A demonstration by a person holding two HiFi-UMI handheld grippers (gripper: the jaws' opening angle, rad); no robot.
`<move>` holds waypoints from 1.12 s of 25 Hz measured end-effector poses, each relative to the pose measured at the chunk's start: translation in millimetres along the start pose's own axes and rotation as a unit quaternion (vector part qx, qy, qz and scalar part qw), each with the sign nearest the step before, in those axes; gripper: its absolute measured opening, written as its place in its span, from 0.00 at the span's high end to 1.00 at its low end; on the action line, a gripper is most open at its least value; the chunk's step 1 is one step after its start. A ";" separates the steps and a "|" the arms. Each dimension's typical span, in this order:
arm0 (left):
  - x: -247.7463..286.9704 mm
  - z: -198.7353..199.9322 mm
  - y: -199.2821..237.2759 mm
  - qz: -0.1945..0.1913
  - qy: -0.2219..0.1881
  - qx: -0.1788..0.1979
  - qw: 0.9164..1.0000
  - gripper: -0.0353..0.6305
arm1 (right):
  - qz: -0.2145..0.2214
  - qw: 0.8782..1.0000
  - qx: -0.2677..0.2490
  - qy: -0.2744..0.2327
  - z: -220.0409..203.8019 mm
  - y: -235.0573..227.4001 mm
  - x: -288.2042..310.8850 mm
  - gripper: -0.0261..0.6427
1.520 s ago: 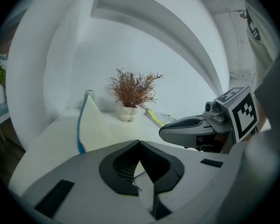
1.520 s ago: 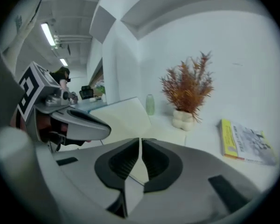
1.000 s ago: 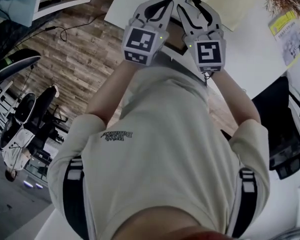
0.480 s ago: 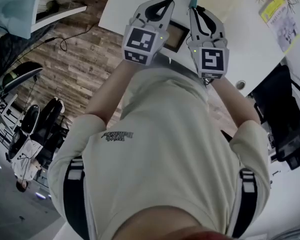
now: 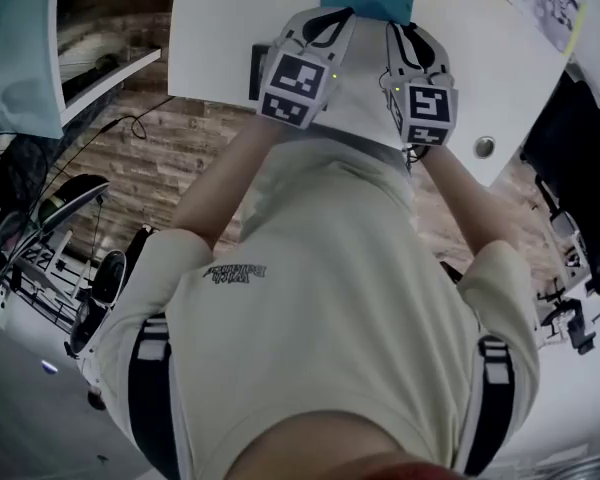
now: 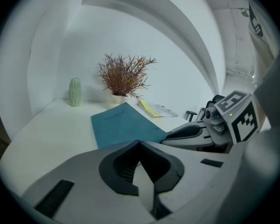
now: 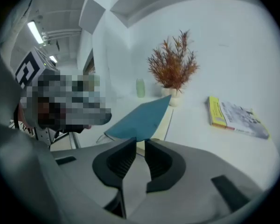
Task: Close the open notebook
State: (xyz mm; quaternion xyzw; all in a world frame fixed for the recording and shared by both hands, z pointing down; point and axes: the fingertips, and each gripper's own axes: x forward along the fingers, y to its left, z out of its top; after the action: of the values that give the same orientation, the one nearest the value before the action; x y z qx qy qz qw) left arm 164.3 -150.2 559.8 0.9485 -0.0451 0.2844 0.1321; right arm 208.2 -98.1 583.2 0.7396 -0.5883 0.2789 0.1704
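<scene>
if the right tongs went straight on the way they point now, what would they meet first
Probably the teal notebook cover, its near edge just past the tips of the right tongs. The jaws are opening, with a narrow gap and nothing clearly between them.

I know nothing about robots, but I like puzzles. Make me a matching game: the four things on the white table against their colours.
Things:
1. notebook cover
2. vase
3. dried plant
4. booklet

Colours:
A. yellow and white
B. reddish brown
C. teal
D. pale green

Pairs: 1-C, 2-D, 3-B, 4-A
</scene>
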 end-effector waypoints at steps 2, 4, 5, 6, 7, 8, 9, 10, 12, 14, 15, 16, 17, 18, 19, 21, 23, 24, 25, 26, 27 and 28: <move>9.0 -6.4 -2.4 -0.003 0.012 -0.002 1.000 0.93 | 0.003 1.000 0.016 0.021 -15.7 -8.2 6.8 0.85; 13.3 -11.9 -2.8 -0.002 0.022 -0.002 1.000 0.93 | 0.007 0.999 0.025 0.030 -23.3 -9.2 9.1 0.85; 14.2 -12.5 -2.5 -0.001 0.023 -0.001 1.000 0.93 | 0.009 0.999 0.026 0.030 -23.8 -9.1 9.0 0.85; 14.4 -11.6 -1.9 0.002 0.022 0.001 1.000 0.93 | 0.011 0.999 0.026 0.029 -22.4 -9.3 8.0 0.85; 13.6 -9.6 -1.3 0.005 0.020 0.003 1.000 0.93 | 0.012 0.999 0.027 0.027 -19.8 -9.7 6.1 0.85; 11.7 -7.1 -0.9 0.008 0.017 0.003 1.000 0.93 | 0.012 0.999 0.028 0.025 -16.8 -10.1 3.3 0.85; 8.6 -4.4 -0.6 0.011 0.014 0.003 1.000 0.93 | 0.011 0.999 0.030 0.024 -13.6 -10.0 -0.1 0.85; 4.8 -1.3 -0.3 0.014 0.011 0.002 1.000 0.93 | 0.010 0.999 0.032 0.022 -9.7 -9.4 -3.6 0.85; -2.5 7.0 -1.2 0.020 0.004 -0.001 1.000 0.93 | 0.008 0.999 0.035 0.016 1.2 -8.8 -11.8 0.85; -8.3 19.5 -7.0 0.025 -0.004 -0.005 1.000 0.93 | 0.004 0.999 0.034 0.009 14.2 -12.3 -24.3 0.86; -12.0 26.9 -10.7 0.028 -0.009 -0.006 1.000 0.93 | 0.002 0.999 0.034 0.005 20.8 -14.4 -31.2 0.86; -16.8 34.3 -14.1 0.030 -0.015 -0.005 0.999 0.93 | 0.000 0.999 0.033 0.001 27.5 -15.6 -37.7 0.86; -22.3 41.3 -17.0 0.032 -0.020 -0.005 0.999 0.93 | 0.000 1.000 0.030 -0.002 34.0 -15.9 -43.5 0.86; -28.0 47.8 -19.5 0.034 -0.026 -0.003 0.999 0.93 | 0.000 1.000 0.027 -0.006 40.4 -15.5 -48.6 0.86; -33.7 53.8 -21.9 0.034 -0.032 -0.002 0.999 0.93 | 0.000 1.000 0.023 -0.010 46.7 -14.7 -53.3 0.86; -44.5 65.0 -26.1 0.036 -0.041 0.003 0.999 0.93 | 0.001 1.000 0.017 -0.017 58.7 -12.5 -61.5 0.86; -55.3 74.6 -29.4 0.038 -0.049 0.006 0.998 0.93 | 0.002 1.000 0.011 -0.024 70.2 -9.1 -69.2 0.86; -60.5 78.9 -30.6 0.040 -0.053 0.008 0.998 0.93 | 0.003 1.000 0.009 -0.027 75.9 -7.0 -73.0 0.86; -65.5 83.0 -31.4 0.042 -0.057 0.010 0.997 0.93 | 0.005 0.999 0.006 -0.032 81.9 -4.7 -76.7 0.86; -70.3 87.1 -32.0 0.045 -0.061 0.012 0.997 0.93 | 0.006 0.999 0.003 -0.037 88.2 -2.2 -80.3 0.87; -75.1 90.9 -32.4 0.047 -0.065 0.013 0.997 0.93 | 0.008 0.999 -0.001 -0.043 94.5 0.6 -83.8 0.91; -80.1 94.7 -32.7 0.049 -0.068 0.015 0.996 0.93 | 0.010 0.999 -0.004 -0.048 100.6 3.8 -87.4 0.92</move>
State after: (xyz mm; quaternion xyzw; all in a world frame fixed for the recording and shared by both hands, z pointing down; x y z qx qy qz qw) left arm 152.6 -144.0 432.2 0.9642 -0.0962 0.2258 0.1006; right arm 212.5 -89.7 450.2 0.7456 -0.6045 0.2424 0.1416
